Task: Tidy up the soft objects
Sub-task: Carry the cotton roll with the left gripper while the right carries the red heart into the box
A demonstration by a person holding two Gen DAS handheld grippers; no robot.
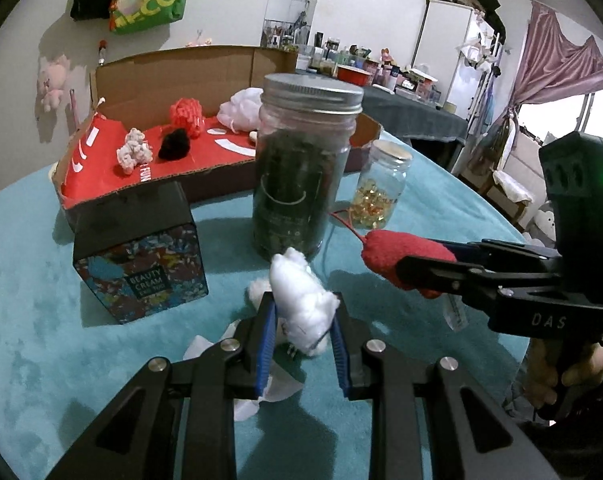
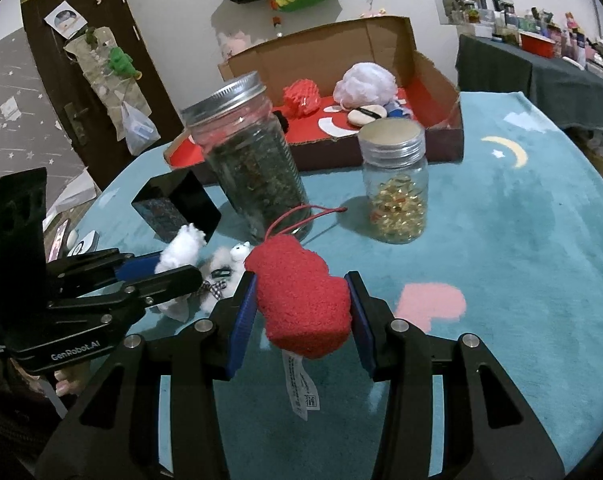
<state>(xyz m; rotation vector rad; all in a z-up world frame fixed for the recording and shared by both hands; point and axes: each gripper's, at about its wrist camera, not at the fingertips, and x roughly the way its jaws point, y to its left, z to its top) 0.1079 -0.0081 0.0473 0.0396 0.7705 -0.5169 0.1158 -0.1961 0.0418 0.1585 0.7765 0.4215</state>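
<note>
My left gripper (image 1: 303, 312) is shut on a white fluffy plush toy (image 1: 301, 292) just above the teal table; it also shows in the right wrist view (image 2: 181, 246). My right gripper (image 2: 303, 294) is shut on a red fuzzy plush (image 2: 301, 300) with a red cord and a white tag; it shows in the left wrist view (image 1: 405, 256). An open cardboard box with a red floor (image 1: 101, 184) stands at the back and holds a red pouf (image 1: 186, 114), a white mesh pouf (image 1: 241, 114), a black pompom (image 1: 174, 145) and a pale fuzzy piece (image 1: 133, 153).
A tall jar of dark leaves (image 1: 297, 168) and a small jar of gold capsules (image 1: 379, 188) stand between the grippers and the box. A black "Beauty Cream" box (image 1: 139, 256) sits at the left. White scraps (image 1: 261, 396) lie under my left gripper.
</note>
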